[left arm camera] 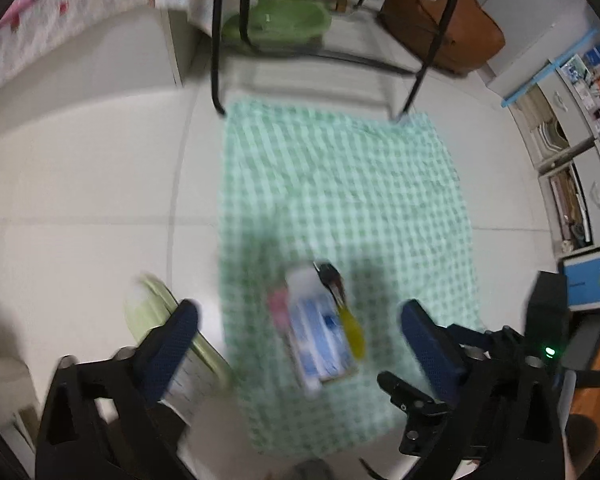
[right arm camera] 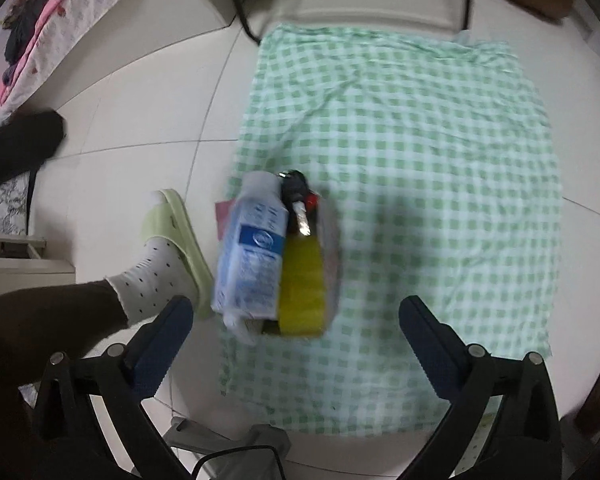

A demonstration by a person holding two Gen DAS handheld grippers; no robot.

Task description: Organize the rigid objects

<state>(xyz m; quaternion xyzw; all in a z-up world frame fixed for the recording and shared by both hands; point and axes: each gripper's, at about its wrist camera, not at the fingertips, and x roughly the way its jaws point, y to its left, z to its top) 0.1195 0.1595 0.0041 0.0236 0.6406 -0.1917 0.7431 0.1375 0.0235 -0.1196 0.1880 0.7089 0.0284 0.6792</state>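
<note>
Both grippers hang over the green checked cloth [right arm camera: 400, 152] spread on the tiled floor, pointing steeply down. The left gripper [left arm camera: 300, 328] has its jaws spread wide with nothing between them, and the right gripper [right arm camera: 296, 324] is likewise released and empty.

The things to be tidied lie bunched together near the cloth's near-left edge: a white bottle with a blue label [right arm camera: 252, 252] lying on its side, a yellow-handled tool [right arm camera: 302, 280] pressed against it, a bunch of dark keys [right arm camera: 294, 190] at the bottle's cap end, and something pink [right arm camera: 222, 216] poking out from under the bottle toward the cloth's edge. The pictures are blurred, so I cannot tell what the pink thing is.

The bottle looks like smooth plastic, stiff but likely slippery and prone to roll; I would take it across its middle. The tool's handle seems thick and firm, a good place to grip. The keys are loose and would shift if caught by one piece.

A slippered foot [right arm camera: 168, 256] stands just off the cloth's left edge.
</note>
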